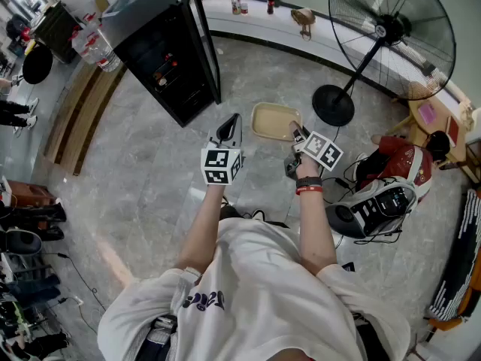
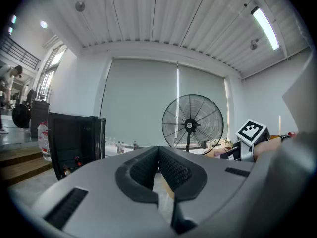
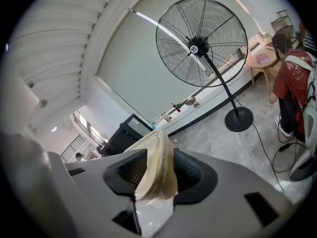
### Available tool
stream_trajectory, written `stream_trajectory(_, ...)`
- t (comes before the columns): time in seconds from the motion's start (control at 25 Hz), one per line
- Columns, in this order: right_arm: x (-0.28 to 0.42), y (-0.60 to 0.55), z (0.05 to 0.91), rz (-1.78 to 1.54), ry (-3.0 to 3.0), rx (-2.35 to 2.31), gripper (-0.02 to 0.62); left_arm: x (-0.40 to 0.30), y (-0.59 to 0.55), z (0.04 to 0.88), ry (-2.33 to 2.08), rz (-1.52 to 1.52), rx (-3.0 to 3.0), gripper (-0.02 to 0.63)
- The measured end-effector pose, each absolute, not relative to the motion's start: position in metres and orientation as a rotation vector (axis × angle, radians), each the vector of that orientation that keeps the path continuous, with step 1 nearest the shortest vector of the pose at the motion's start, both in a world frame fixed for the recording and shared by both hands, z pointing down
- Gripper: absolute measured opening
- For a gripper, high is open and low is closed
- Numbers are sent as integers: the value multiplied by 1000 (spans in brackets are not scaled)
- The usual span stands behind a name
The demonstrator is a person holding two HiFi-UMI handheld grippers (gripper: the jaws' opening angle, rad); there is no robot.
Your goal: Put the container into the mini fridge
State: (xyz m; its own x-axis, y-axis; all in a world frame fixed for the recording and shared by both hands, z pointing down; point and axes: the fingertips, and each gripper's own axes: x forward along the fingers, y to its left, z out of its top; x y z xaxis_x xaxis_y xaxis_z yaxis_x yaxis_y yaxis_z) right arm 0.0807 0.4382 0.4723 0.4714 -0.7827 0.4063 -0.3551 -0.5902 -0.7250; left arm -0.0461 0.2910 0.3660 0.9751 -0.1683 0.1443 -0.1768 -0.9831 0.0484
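In the head view, your right gripper (image 1: 299, 133) holds the tan plastic container (image 1: 273, 120) by its right edge, up off the grey floor (image 1: 150, 171). The container lies flat. Its long side runs across, toward your left gripper (image 1: 230, 125), which is just beside it. The black mini fridge (image 1: 161, 59) stands ahead and to the left, well apart from the container. Its door (image 1: 204, 40) is swung open, and the open front looks turned your way. So the container has to go forward and left, and your right hand is the one that carries it.

In the left gripper view, the left gripper (image 2: 159, 150) has its jaws pressed together with nothing between them. The mini fridge (image 2: 74, 143) shows on the left and the big fan (image 2: 192, 125) in the middle.

In the right gripper view, the right gripper (image 3: 159, 155) has its jaws clamped on the rim of the container (image 3: 157, 177), which sticks out straight ahead. The mini fridge (image 3: 126, 133) sits far behind it, a bit to the left. I think that is where you should aim.
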Motion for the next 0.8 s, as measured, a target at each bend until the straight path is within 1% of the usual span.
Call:
stream_trajectory(0.48,67,441,485,-1040,922,-2126,183,-62,294,390,-285,287,3014,20)
stream_trajectory(0.8,87,399,492,-1063,920,-2098,183,-46,257,399,-319,275,2977,20)
